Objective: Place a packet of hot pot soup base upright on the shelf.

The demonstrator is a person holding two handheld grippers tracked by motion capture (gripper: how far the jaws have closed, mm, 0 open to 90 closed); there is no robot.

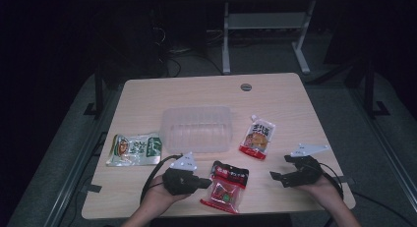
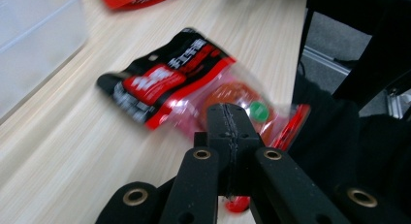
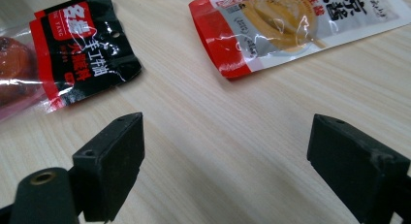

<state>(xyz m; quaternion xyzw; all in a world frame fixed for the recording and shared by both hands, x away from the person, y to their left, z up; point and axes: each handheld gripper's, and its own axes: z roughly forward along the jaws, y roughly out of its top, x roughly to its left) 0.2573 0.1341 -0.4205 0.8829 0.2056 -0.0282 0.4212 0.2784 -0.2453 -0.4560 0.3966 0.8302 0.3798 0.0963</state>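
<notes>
A red and black snack packet [image 1: 226,187] lies near the table's front edge, its clear part showing red contents [image 2: 165,83]. My left gripper [image 1: 205,182] is at the packet's left edge, jaws pressed together [image 2: 228,122]. A sliver of red packet shows beneath them, so the edge looks pinched. The packet is blurred in the left gripper view. My right gripper [image 1: 280,167] rests to the right of it, jaws wide apart [image 3: 232,136] over bare wood with nothing between them. The packet's black end [image 3: 77,44] lies ahead to the left in the right gripper view.
A clear plastic container [image 1: 196,128] stands mid-table. A white and orange sauce pouch [image 1: 258,137] with a red bottom strip lies to its right, and a green and white packet [image 1: 135,149] to its left. The table's right edge [image 2: 303,44] is close beside the red packet.
</notes>
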